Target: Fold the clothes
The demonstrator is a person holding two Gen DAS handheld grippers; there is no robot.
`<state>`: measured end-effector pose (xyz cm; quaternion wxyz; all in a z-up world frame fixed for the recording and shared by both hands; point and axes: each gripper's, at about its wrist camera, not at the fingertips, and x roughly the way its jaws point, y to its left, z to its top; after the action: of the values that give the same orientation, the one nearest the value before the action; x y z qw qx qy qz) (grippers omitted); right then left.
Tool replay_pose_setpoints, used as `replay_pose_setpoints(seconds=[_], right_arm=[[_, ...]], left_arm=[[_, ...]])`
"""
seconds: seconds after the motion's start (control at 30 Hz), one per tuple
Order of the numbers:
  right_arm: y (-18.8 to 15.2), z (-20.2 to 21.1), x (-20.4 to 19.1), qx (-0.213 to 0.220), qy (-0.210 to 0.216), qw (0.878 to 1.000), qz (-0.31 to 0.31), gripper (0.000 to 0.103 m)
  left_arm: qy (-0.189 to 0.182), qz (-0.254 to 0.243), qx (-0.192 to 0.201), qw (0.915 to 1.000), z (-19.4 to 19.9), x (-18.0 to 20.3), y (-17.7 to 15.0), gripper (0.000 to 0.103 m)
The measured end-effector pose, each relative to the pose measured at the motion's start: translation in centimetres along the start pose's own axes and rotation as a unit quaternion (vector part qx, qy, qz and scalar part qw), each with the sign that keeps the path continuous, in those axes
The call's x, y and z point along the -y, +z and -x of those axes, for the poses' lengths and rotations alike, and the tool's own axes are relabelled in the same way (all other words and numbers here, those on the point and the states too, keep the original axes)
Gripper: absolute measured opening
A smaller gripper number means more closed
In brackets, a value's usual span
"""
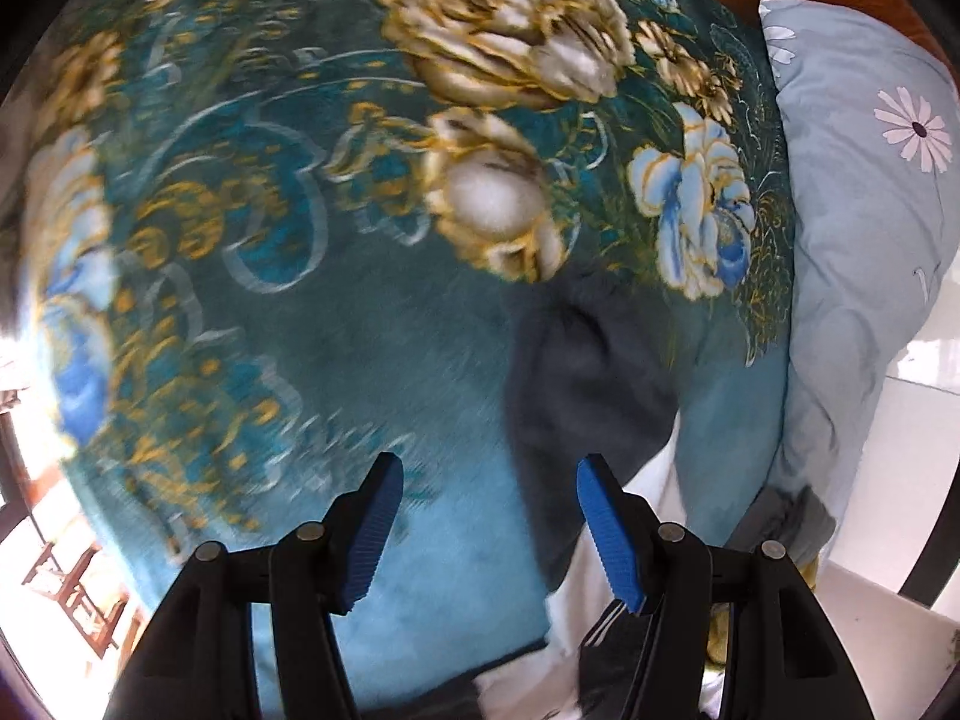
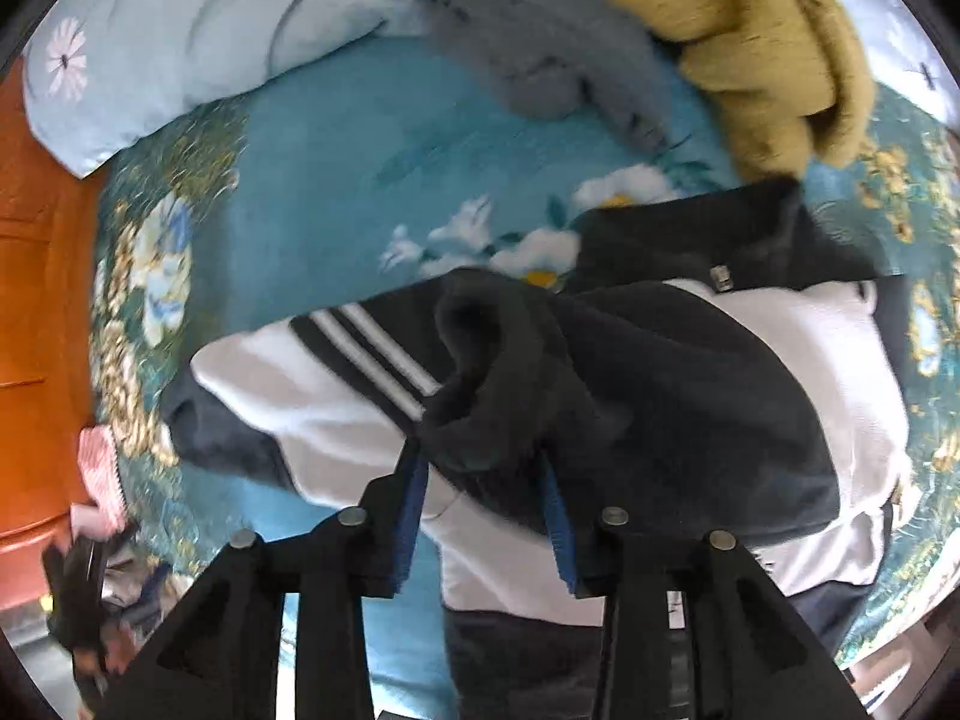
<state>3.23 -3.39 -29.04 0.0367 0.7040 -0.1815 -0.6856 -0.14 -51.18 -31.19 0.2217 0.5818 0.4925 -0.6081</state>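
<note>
A black and white jacket (image 2: 750, 420) with white stripes on its sleeve lies on a teal flowered blanket (image 2: 336, 192). My right gripper (image 2: 483, 462) has its jaws around a rolled black part of the jacket, the fabric bunched between the blue pads. In the left wrist view, my left gripper (image 1: 489, 474) is open and empty above the blanket (image 1: 300, 312). A dark sleeve of the jacket (image 1: 582, 372) lies just ahead of its right finger (image 1: 606, 516).
A pale blue flowered pillow (image 1: 870, 192) lies at the blanket's edge; it also shows in the right wrist view (image 2: 168, 42). A grey garment (image 2: 540, 42) and a mustard fleece garment (image 2: 768, 42) lie beyond the jacket. An orange wooden headboard (image 2: 36, 300) stands at left.
</note>
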Motion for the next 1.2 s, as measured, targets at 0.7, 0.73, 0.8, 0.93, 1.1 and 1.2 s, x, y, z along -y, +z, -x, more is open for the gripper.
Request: replay_pose_setpoints(seconds=[0.7,0.73,0.8,0.93,1.1,1.2], right_arm=[[-4.3,8.5,11.3,0.061,0.041,0.987,-0.146,0.040],[-4.7,9.0,11.6,0.067,0.044,0.986,-0.149,0.040],[-5.4,9.8,12.2,0.077,0.052,0.984,-0.153,0.040],[-7.2,11.4,13.9,0.103,0.076,0.977,-0.169,0.040],[-9.6,13.3,17.2,0.136,0.107,0.966,-0.193,0.040],[-11.1,13.9,20.3,0.151,0.126,0.957,-0.215,0.040]], left_arm=[[0.045,-0.061,0.057,0.9955,-3.6,7.4,1.0,0.006],[0.036,-0.084,0.068,0.9935,-2.3,8.5,0.4,0.006],[0.012,-0.140,0.088,0.9862,0.5,10.8,-1.7,0.005],[-0.027,-0.267,0.121,0.9558,5.9,15.7,-7.6,0.005],[-0.054,-0.407,0.141,0.9010,9.7,21.7,-17.2,0.005],[-0.059,-0.477,0.140,0.8655,10.3,24.8,-24.6,0.005]])
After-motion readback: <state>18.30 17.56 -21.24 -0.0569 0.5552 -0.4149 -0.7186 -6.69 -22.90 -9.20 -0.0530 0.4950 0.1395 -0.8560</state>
